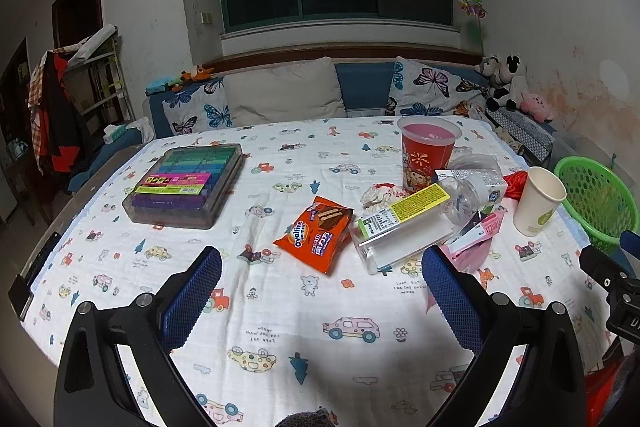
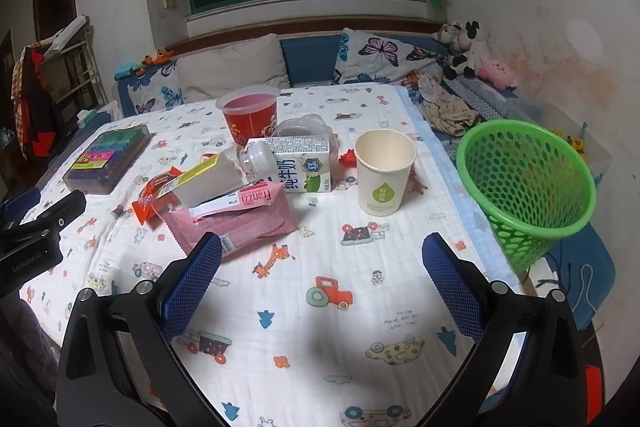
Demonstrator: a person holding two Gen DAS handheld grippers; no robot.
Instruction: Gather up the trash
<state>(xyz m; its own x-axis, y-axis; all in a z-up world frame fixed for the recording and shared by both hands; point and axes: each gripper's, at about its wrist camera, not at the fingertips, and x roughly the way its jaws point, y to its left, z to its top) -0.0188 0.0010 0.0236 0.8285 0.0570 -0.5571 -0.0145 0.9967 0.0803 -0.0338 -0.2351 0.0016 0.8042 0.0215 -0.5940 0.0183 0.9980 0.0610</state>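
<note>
Nothing collected yet; the green basket [image 2: 532, 183] looked empty.
Left gripper [image 1: 322, 287] and right gripper [image 2: 322, 275] hovered with fingers spread, holding nothing; paper cup [image 2: 385, 173], milk carton [image 2: 304, 163] and wrappers all waited on the table [image 2: 320, 327].

Left tool [image 1: 322, 277]: jaws spread wide, nothing between fingers, held above counter.
Right tool [image 2: 322, 263]: jaws spread wide, empty, beside left tool.

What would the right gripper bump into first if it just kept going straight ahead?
Probably the white paper cup with a green leaf logo. It stands upright ahead of the open right gripper, roughly between its fingers. Only printed tablecloth lies before it, though depth is hard to judge.
</note>
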